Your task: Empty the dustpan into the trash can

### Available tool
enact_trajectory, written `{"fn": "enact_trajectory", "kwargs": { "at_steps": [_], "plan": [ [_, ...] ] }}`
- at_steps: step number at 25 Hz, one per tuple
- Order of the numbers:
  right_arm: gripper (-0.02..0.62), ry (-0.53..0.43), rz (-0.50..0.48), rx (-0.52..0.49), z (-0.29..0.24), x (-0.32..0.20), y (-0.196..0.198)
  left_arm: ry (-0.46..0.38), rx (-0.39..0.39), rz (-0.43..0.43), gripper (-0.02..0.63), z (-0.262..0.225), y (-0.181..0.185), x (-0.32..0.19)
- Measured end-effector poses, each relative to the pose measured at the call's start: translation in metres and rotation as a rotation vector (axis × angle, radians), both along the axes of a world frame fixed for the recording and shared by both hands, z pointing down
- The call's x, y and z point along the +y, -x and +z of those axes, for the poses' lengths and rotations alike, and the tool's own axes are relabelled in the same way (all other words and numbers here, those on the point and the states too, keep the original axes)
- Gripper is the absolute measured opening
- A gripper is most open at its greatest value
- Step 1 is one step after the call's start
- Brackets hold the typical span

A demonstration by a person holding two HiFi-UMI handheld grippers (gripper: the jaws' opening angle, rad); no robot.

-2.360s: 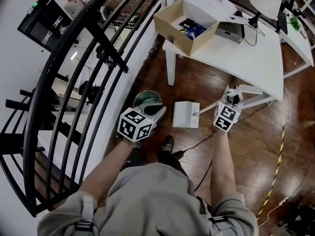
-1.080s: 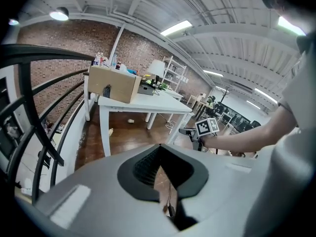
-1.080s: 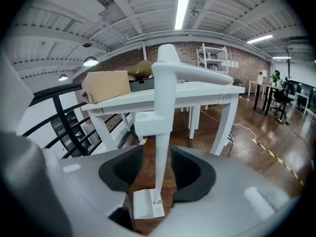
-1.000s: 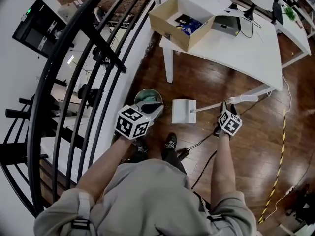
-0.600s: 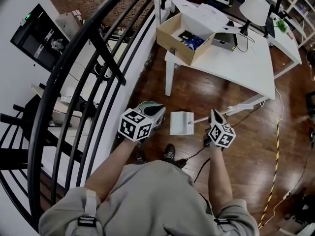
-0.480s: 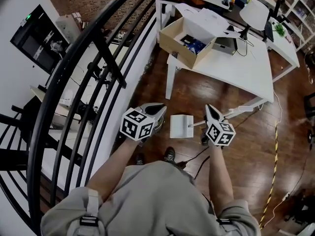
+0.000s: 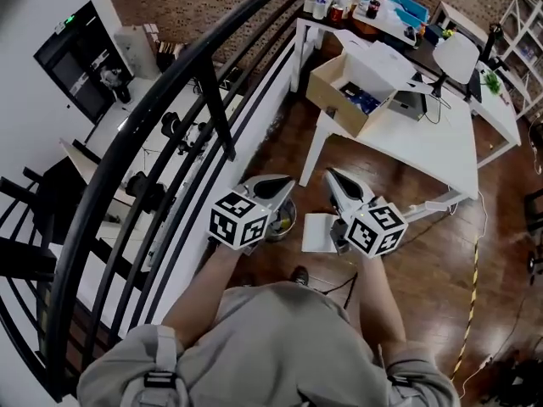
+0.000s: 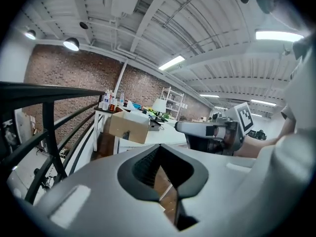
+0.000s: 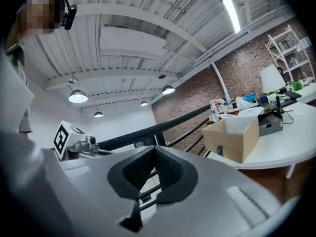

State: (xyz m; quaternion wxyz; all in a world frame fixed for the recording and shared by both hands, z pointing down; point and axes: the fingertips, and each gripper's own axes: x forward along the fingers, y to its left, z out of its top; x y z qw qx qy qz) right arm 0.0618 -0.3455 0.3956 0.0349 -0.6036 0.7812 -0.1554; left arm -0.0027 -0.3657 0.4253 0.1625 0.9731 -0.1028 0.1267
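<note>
Looking down on a table (image 7: 441,142) filling the upper right of the frame, carrying a box (image 7: 335,108) at its left end. Finding a railing (image 7: 170,117) crossing from lower left to top centre. Spotting a trash can (image 7: 285,220) at frame centre, just right of the railing, a dustpan (image 7: 318,234) lying just right of it. Holding the left gripper (image 7: 288,180) above the trash can in the frame, the right gripper (image 7: 331,175) above the dustpan.

I've got the railing (image 7: 212,91) tight on my left and the table (image 7: 424,142) ahead-right. The gap between them holds the trash can (image 7: 285,220) and dustpan (image 7: 316,232). Open floor (image 7: 433,253) on my right, with a cable (image 7: 472,291) across it.
</note>
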Motion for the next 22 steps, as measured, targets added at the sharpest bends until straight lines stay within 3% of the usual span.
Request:
{"fn": "enact_trajectory", "kwargs": {
  "at_steps": [11, 22],
  "plan": [
    [0.0, -0.009, -0.063, 0.047, -0.02, -0.022, 0.032, -0.016, 0.055, -0.048, 0.003, -0.017, 0.024, -0.024],
    [0.0, -0.027, -0.052, 0.031, -0.03, -0.026, 0.032, -0.022, 0.074, -0.04, 0.003, -0.023, 0.026, -0.027]
  ]
}}
